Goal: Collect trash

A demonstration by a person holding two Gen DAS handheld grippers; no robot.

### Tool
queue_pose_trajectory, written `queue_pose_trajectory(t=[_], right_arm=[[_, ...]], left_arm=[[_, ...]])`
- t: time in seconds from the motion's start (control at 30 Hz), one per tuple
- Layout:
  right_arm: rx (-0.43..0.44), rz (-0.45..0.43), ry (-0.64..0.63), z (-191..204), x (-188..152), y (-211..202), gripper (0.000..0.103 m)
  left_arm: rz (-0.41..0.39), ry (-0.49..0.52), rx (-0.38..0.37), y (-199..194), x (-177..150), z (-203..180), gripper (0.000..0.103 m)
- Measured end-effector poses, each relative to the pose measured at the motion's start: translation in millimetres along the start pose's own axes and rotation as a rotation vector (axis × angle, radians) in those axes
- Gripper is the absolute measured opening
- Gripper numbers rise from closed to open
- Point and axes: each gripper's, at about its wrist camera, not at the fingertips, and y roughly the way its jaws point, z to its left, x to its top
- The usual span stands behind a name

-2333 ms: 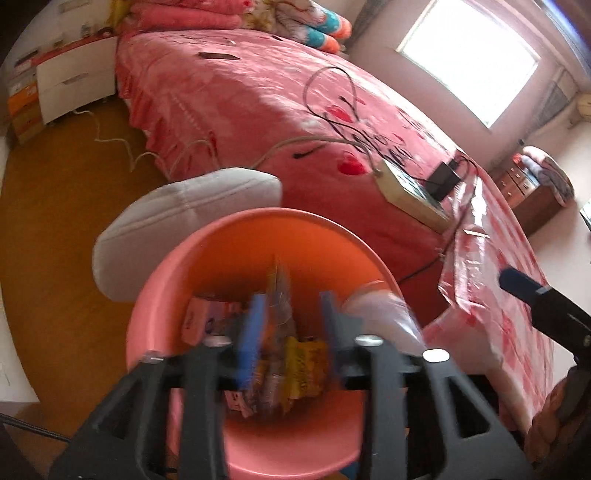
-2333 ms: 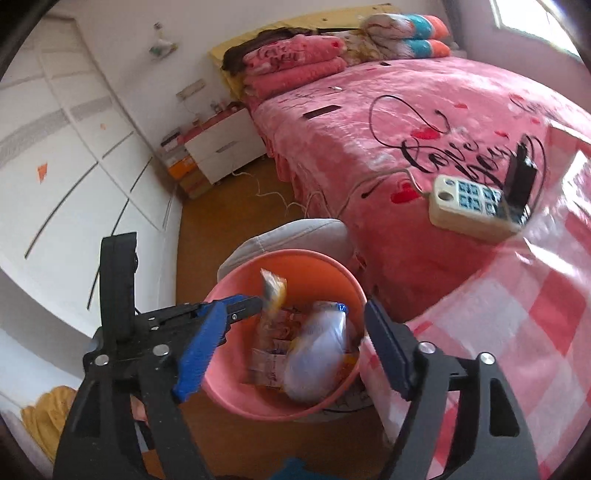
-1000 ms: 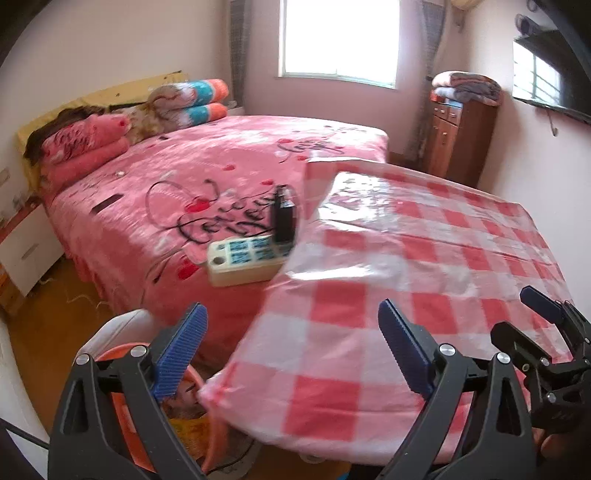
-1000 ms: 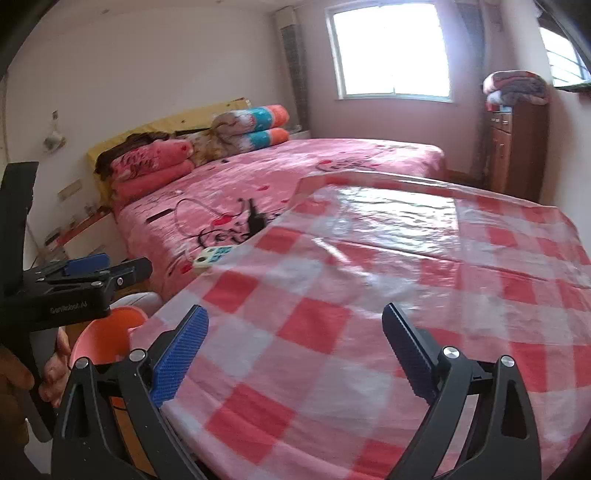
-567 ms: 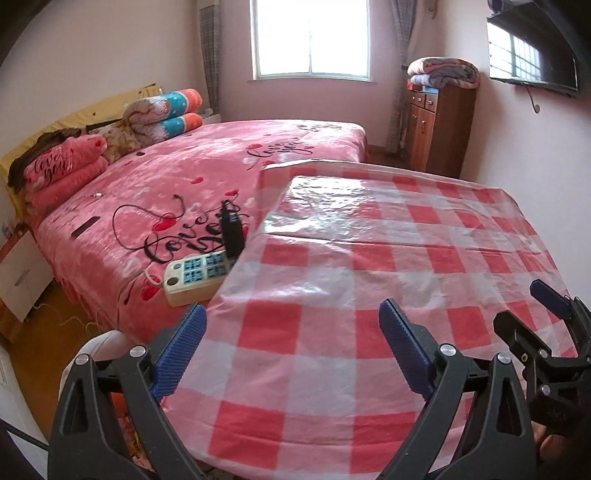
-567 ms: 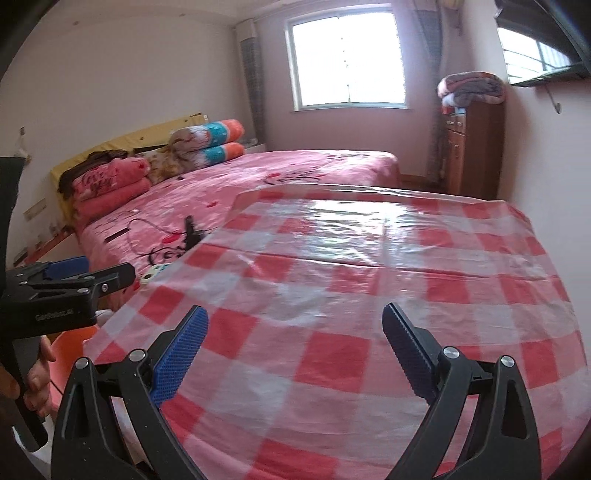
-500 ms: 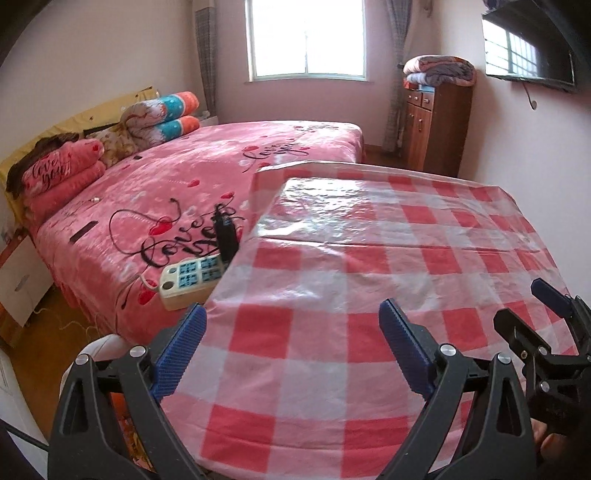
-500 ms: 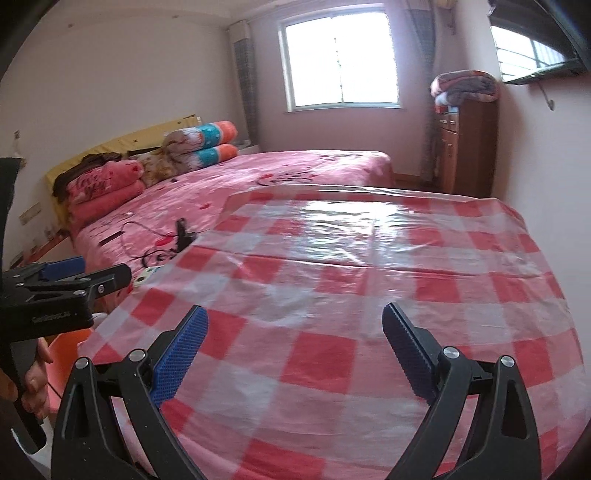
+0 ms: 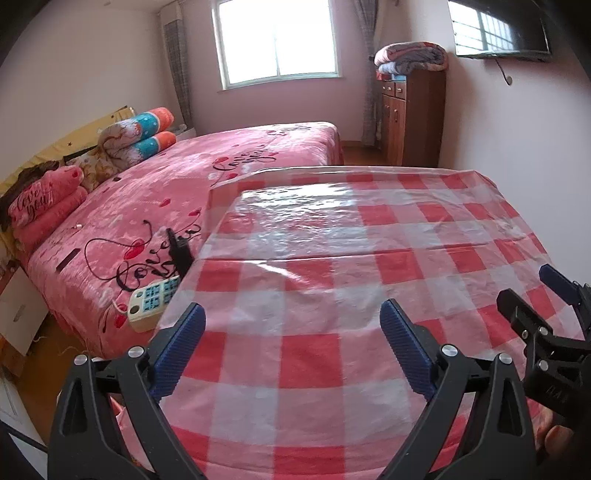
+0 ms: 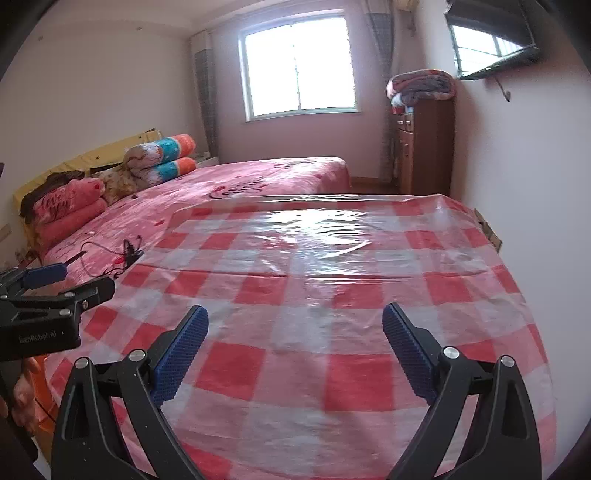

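My left gripper [image 9: 291, 325] is open with nothing between its blue pads, and it hovers over the near part of a table under a red-and-white checked plastic cloth [image 9: 351, 236]. My right gripper [image 10: 295, 325] is open and empty too, over the same cloth [image 10: 332, 258]. Each shows in the other's view: the right gripper [image 9: 526, 286] at the right edge, the left gripper [image 10: 85, 278] at the left edge. A sliver of the orange trash bin [image 10: 41, 421] peeks out at the lower left, its contents hidden.
A pink bed [image 9: 166, 192] runs along the table's left side, with a white power strip [image 9: 153, 302], a black plug and cables on it. A wooden cabinet [image 9: 413, 110] stands at the far right wall, below a wall TV [image 9: 498, 33].
Both grippers rose from above the orange bin of wrappers and swung right, over the checked table. The left gripper, earlier nearly shut around a wrapper over the bin, is now open and empty.
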Motion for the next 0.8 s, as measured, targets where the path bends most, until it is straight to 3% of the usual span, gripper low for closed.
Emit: queue_pose_trajectory(t=[0.47,0.8], right_arm=[[-0.111,-0.024,0.070,-55.4,0.6,-4.9,0.094],[-0.159,-0.023,0.070,-71.6,-2.2,-7.4,0.094]], left_arm=[[0.000,0.054,-0.031,16.5,11.5,-57.2,0.096],[0.000,0.087,-0.022,24.1,14.9,-83.7,0.096]])
